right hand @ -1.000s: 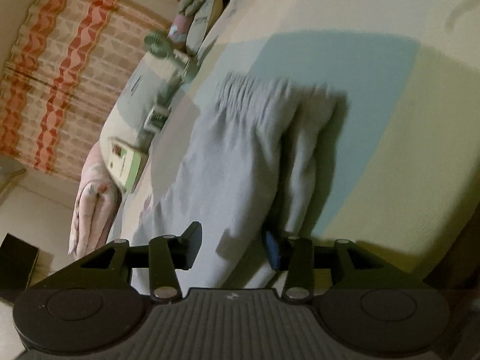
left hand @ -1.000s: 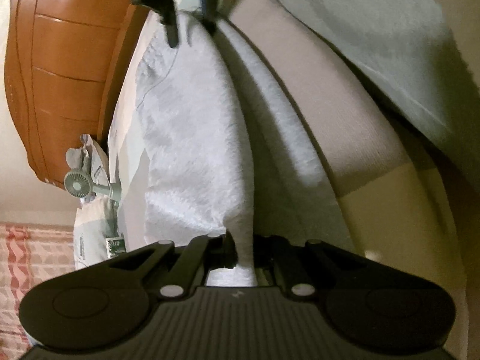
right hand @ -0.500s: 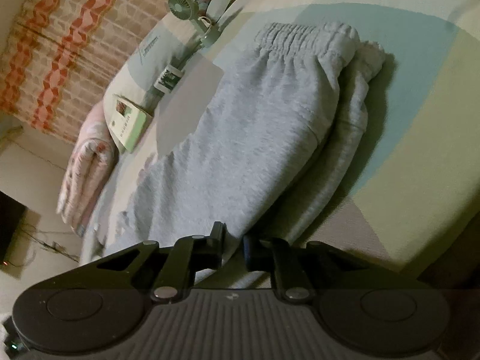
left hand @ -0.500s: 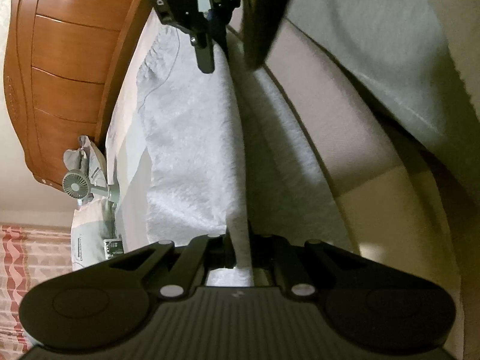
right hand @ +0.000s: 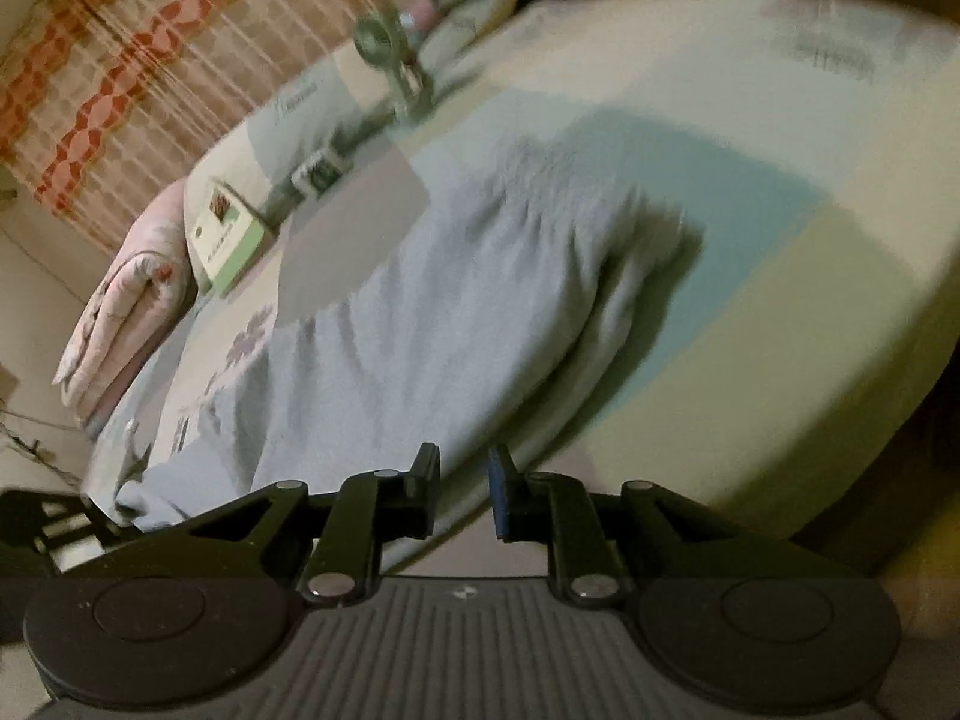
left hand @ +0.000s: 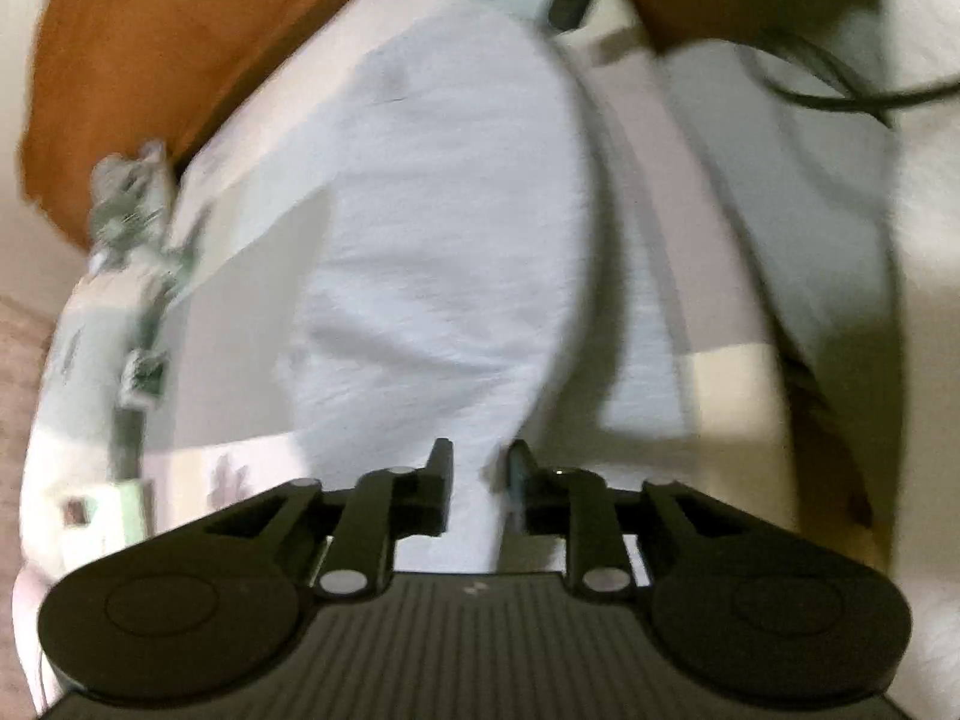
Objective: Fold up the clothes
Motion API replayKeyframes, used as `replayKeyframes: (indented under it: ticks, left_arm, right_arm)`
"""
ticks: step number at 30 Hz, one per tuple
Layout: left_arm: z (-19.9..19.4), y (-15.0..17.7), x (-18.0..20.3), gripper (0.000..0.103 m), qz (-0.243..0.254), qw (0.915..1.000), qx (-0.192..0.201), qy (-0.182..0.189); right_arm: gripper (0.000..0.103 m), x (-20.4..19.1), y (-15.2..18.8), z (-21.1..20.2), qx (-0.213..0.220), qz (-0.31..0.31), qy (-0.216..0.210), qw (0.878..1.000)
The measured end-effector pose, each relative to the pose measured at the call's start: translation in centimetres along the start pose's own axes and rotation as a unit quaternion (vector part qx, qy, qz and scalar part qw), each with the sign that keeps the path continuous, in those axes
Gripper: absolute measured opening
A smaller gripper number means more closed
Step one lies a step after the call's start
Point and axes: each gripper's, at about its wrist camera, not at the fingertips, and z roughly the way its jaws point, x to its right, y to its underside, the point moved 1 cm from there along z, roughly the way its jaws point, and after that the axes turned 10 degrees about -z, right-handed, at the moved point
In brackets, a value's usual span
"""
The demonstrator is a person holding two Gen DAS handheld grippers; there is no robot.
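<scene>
Left gripper (left hand: 478, 474): jaws opening, grey sweatpants (left hand: 456, 252) cloth between them, pads clear of it. Right gripper (right hand: 463, 489): jaws opening, narrow gap, nothing held. The sweatpants lie lengthwise mid-bed. Both grippers should clear the cloth fully before regripping for the cross fold. Keep off the handheld fan (right hand: 384, 42) and book (right hand: 225, 234) along the bed's (right hand: 840, 312) far edge
</scene>
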Motion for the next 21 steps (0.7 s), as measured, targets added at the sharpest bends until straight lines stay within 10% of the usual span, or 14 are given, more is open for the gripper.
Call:
replayKeyframes:
  ticks: [9, 12, 21]
  left_arm:
    - [-2.2, -3.5, -1.6, 0.026, -0.064, 0.9935, 0.075, 0.055]
    - [-3.7, -3.4, -0.8, 0.043, -0.058, 0.9901, 0.102, 0.077]
    - [4.8, -5.0, -1.1, 0.044, -0.188, 0.9694, 0.084, 0.134]
  right_arm:
    - [0.031, 0.9, -2.5, 0.4, 0.037, 0.0, 0.037, 0.999]
    - [0.031, 2.5, -2.4, 1.2, 0.039, 0.024, 0.053, 0.998]
    - [0.04, 5.3, -3.6, 3.3, 0.071, 0.069, 0.073, 0.992]
